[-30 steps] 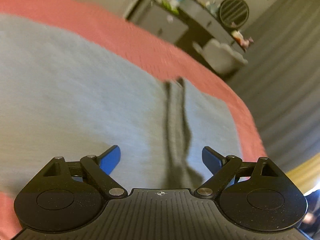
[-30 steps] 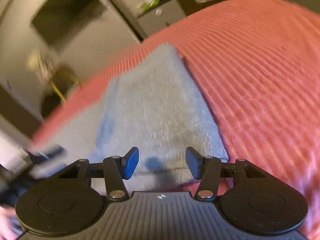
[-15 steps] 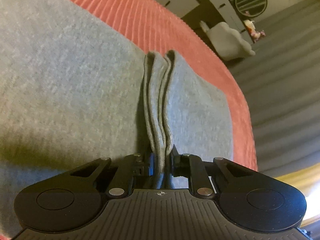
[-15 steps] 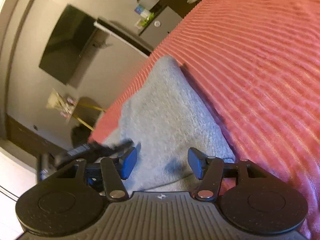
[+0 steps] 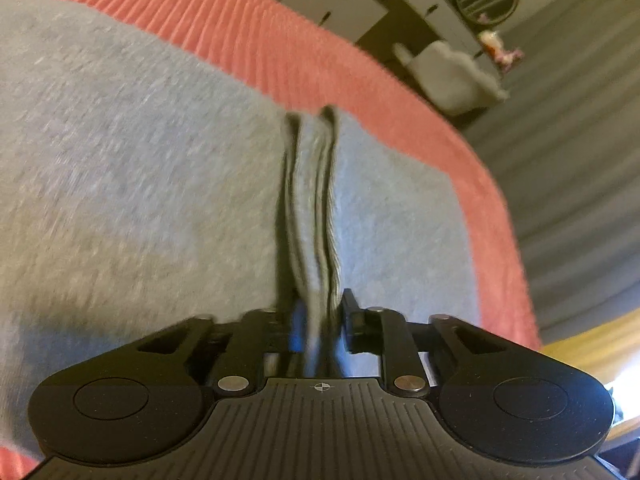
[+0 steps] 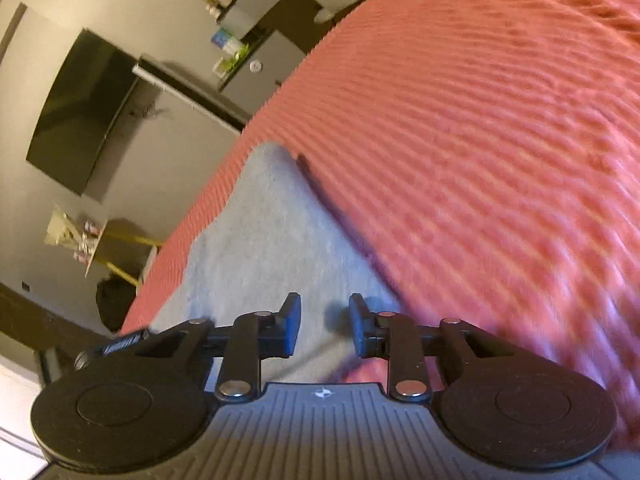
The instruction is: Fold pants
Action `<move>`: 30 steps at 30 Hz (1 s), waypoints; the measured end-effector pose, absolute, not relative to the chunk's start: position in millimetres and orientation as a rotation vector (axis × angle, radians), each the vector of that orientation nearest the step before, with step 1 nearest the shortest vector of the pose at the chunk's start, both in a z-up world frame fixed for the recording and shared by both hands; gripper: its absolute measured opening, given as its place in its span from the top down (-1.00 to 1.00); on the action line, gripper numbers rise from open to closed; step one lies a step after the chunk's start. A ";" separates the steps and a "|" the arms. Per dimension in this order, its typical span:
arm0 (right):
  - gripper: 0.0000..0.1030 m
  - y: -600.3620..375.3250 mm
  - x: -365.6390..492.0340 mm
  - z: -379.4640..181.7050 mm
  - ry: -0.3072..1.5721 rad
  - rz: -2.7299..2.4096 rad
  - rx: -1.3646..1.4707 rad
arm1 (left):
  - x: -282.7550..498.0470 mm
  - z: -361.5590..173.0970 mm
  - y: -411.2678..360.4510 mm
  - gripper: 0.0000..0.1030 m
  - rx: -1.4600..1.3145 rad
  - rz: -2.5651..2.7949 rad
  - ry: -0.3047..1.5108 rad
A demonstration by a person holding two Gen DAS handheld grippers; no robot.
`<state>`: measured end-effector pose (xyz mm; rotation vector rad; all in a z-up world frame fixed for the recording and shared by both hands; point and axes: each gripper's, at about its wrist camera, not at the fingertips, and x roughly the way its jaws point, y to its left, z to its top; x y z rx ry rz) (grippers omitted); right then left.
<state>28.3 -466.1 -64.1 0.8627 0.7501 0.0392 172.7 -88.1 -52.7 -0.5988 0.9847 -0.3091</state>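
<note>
Pants [image 5: 140, 184] are spread on the bedspread [image 6: 460, 140]. A raised fold [image 5: 314, 216] is caught between left gripper [image 5: 320, 320] pads. Right gripper [image 6: 325, 322] is positioned over the pants' corner.

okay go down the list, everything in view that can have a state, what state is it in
Pants: flat on the bedspread, one ridge of cloth pinched up.
Left claw: cloth ridge between its jaws, opening.
Right claw: closing over the pants' edge, not gripping.
TV: off.

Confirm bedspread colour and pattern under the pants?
Coral-red bedspread with fine ribbed stripes; clearest in the right wrist view.
</note>
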 end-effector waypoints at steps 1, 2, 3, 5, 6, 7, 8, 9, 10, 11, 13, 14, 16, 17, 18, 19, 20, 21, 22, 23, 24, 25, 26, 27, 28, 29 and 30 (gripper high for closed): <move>0.22 -462.6 25.7 -64.0 0.782 0.043 0.860 | 170.7 -55.5 -88.4 0.32 -0.610 -0.315 0.985; 0.02 -461.9 20.5 -65.2 0.809 0.036 0.865 | 169.7 -57.3 -88.7 0.17 -0.632 -0.328 0.979; 0.01 -461.3 20.5 -68.0 0.819 0.029 0.884 | 169.4 -57.7 -88.5 0.11 -0.654 -0.333 0.974; 0.01 -463.6 23.6 -72.5 0.812 0.026 0.936 | 171.7 -57.4 -90.1 0.07 -0.688 -0.346 0.992; -0.06 -465.9 25.3 -76.3 0.809 0.028 0.971 | 173.5 -57.3 -92.0 0.09 -0.701 -0.368 1.006; -0.08 -468.9 28.7 -82.3 0.815 0.032 1.023 | 175.4 -57.4 -93.8 0.34 -0.698 -0.376 1.010; -0.08 -471.0 31.6 -88.2 0.813 0.038 1.077 | 176.0 -56.2 -95.7 0.59 -0.677 -0.372 1.014; -0.05 -472.1 32.9 -92.6 0.800 0.051 1.111 | 176.3 -55.3 -96.0 0.60 -0.657 -0.363 1.015; 0.00 -471.5 34.2 -93.8 0.798 0.053 1.128 | 176.2 -54.6 -95.4 0.63 -0.655 -0.366 1.009; 0.19 -470.7 34.5 -93.2 0.795 0.050 1.124 | 175.2 -53.7 -92.9 0.66 -0.665 -0.372 1.001; 0.35 -468.2 33.8 -94.9 0.791 0.088 1.140 | 172.5 -51.5 -87.5 0.67 -0.705 -0.377 0.977; 0.35 -468.3 32.3 -95.6 0.810 0.099 1.147 | 171.6 -50.8 -84.5 0.68 -0.737 -0.382 0.966; 0.35 -466.3 28.9 -97.7 0.817 0.130 1.174 | 170.0 -48.1 -80.9 0.69 -0.784 -0.385 0.947; 0.34 -465.4 29.5 -100.4 0.825 0.141 1.194 | 169.3 -45.2 -80.6 0.69 -0.791 -0.393 0.934; 0.34 -464.9 31.6 -102.9 0.824 0.143 1.215 | 167.9 -42.1 -80.0 0.69 -0.781 -0.394 0.922; 0.32 -465.0 33.4 -104.4 0.808 0.129 1.226 | 167.4 -39.3 -82.0 0.69 -0.769 -0.393 0.912; 0.15 -465.0 35.1 -104.6 0.789 0.111 1.235 | 166.6 -36.4 -82.6 0.70 -0.760 -0.396 0.903; -0.01 -467.3 37.6 -105.5 0.768 0.093 1.258 | 165.7 -34.2 -81.7 0.70 -0.755 -0.399 0.894; -0.06 -470.2 36.5 -107.8 0.737 0.084 1.307 | 165.2 -32.6 -80.6 0.70 -0.756 -0.396 0.888; -0.17 -473.4 37.3 -110.4 0.709 0.073 1.360 | 166.5 -31.8 -79.4 0.70 -0.763 -0.399 0.885; -0.17 -475.8 38.2 -114.0 0.690 0.053 1.405 | 167.0 -31.4 -78.0 0.70 -0.768 -0.403 0.881; -0.15 -476.8 39.3 -118.2 0.683 0.036 1.426 | 168.2 -30.9 -78.7 0.70 -0.764 -0.400 0.878; 0.08 -476.3 40.3 -122.4 0.691 0.014 1.435 | 168.3 -31.0 -78.5 0.70 -0.755 -0.397 0.878; 0.51 -474.0 38.6 -125.1 0.703 -0.017 1.430 | 168.0 -32.0 -78.2 0.70 -0.751 -0.399 0.882; 0.60 -471.5 36.3 -126.4 0.720 -0.054 1.408 | 166.9 -33.1 -77.4 0.71 -0.746 -0.397 0.885; 0.64 -469.5 35.0 -126.9 0.722 -0.055 1.385 | 163.3 -34.3 -73.5 0.71 -0.739 -0.400 0.884; 0.67 -466.7 34.8 -124.1 0.720 -0.057 1.361 | 162.4 -34.3 -72.6 0.71 -0.736 -0.401 0.880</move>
